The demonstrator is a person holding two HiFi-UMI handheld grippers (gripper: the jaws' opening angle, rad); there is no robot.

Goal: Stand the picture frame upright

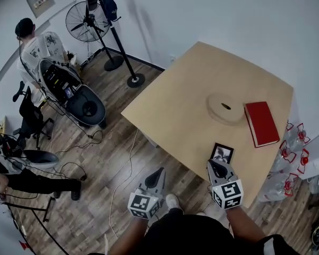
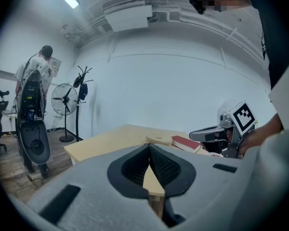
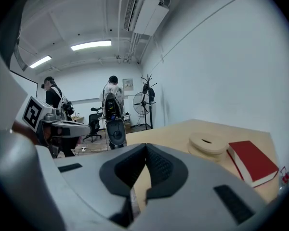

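Head view: the picture frame [image 1: 222, 152] lies flat and face up close to the near edge of the bench [image 1: 181, 105], so it has not been stood up. The right claw [image 1: 218, 167] hovers just short of it with its tip aimed at the frame. As far as I can tell, the two are not touching. The left claw [image 1: 158, 172] hangs over the wooden floor [image 1: 111, 158], off the bench and well to the frame's left. Farther back on the bench, a round wooden disc [image 1: 226, 108] sits just beside a red book [image 1: 261, 123].

Left gripper view: the left claw's jaws are pressed together with nothing between them. The bench, the disc and the book lie ahead, and the other claw shows at the right. The frame cannot be made out here.

Right gripper view: this claw's jaws are also closed and empty. The disc and the book lie ahead on the bench, and the frame is out of sight.

By my reading, the task has barely begun. Opening a claw, taking hold of the frame, tilting it up and leaving it standing all remain to be done.
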